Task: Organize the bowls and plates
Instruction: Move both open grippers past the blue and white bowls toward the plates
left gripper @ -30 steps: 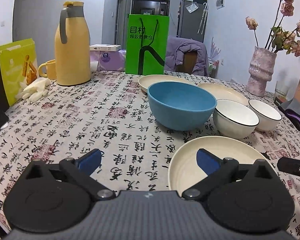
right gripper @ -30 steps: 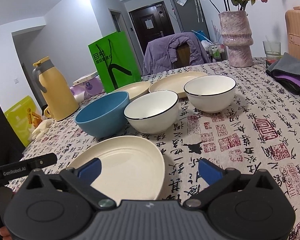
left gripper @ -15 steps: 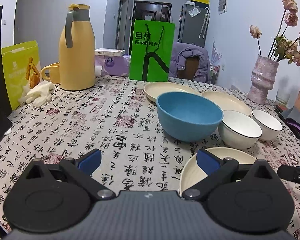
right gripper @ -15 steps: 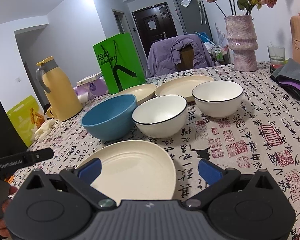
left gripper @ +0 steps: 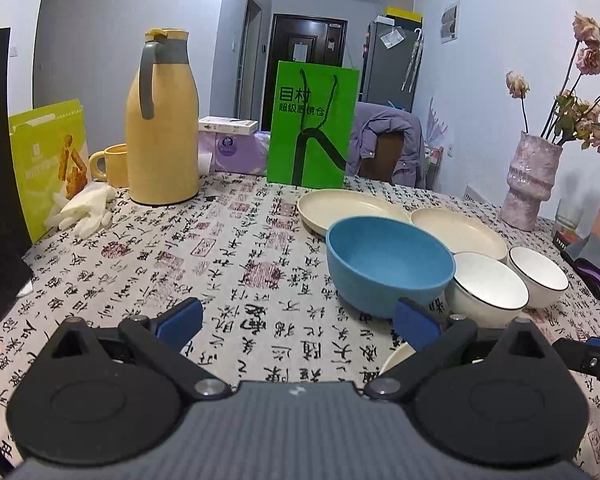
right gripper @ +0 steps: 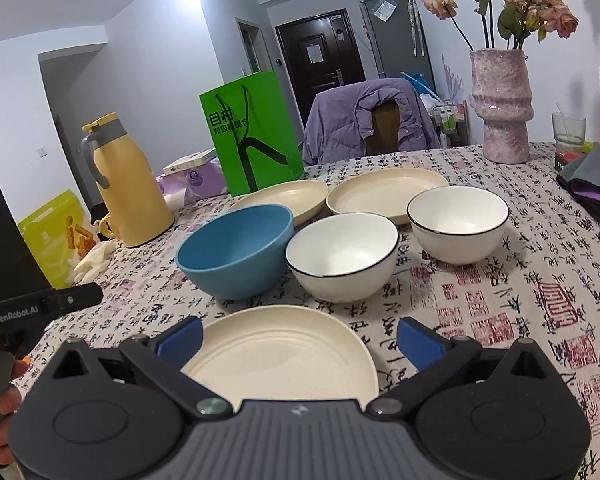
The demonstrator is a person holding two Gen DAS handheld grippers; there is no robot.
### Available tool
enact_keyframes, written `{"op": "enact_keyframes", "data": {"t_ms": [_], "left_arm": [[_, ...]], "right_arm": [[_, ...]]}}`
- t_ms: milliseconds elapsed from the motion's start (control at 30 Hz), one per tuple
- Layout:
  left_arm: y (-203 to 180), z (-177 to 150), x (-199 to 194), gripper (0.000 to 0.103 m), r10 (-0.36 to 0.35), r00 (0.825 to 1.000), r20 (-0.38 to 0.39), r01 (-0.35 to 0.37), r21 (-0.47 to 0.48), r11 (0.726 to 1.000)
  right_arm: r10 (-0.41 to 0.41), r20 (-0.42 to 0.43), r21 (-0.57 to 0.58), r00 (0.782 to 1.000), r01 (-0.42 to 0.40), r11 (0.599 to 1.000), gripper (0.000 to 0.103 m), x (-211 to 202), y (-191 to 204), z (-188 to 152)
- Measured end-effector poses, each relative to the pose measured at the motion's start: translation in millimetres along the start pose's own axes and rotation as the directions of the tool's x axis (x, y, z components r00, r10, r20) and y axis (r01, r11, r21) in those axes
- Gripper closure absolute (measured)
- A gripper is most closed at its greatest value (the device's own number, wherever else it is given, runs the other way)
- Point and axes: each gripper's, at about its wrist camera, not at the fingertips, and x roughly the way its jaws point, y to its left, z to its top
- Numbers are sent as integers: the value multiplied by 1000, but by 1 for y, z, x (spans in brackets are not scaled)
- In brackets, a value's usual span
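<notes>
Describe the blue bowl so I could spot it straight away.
Start at the green paper bag standing at the back of the table. In front of it lie two cream plates, and nearer still runs a row of three bowls. The blue bowl is at the left end, the only coloured one; its neighbours are white with dark rims.

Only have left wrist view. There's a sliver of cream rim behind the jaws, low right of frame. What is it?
Observer: A cream plate, lying flat on the tablecloth, just in front of the blue bowl.
Operator: Anything on it?
Observer: No, it is empty. Only concentric ridges show in its well.
Operator: Right gripper state?
Observer: The right gripper has its jaws open and faces that plate's near rim. It holds nothing.
</notes>
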Motion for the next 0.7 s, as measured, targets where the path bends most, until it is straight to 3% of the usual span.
{"op": "enact_keyframes", "data": {"t_ms": [700], "left_arm": [[11, 32, 2, 0, 7, 999, 44, -6, -29, 1000]], "right_arm": [[10, 20, -21, 1000, -10, 1000, 0, 11, 11, 38]]}}
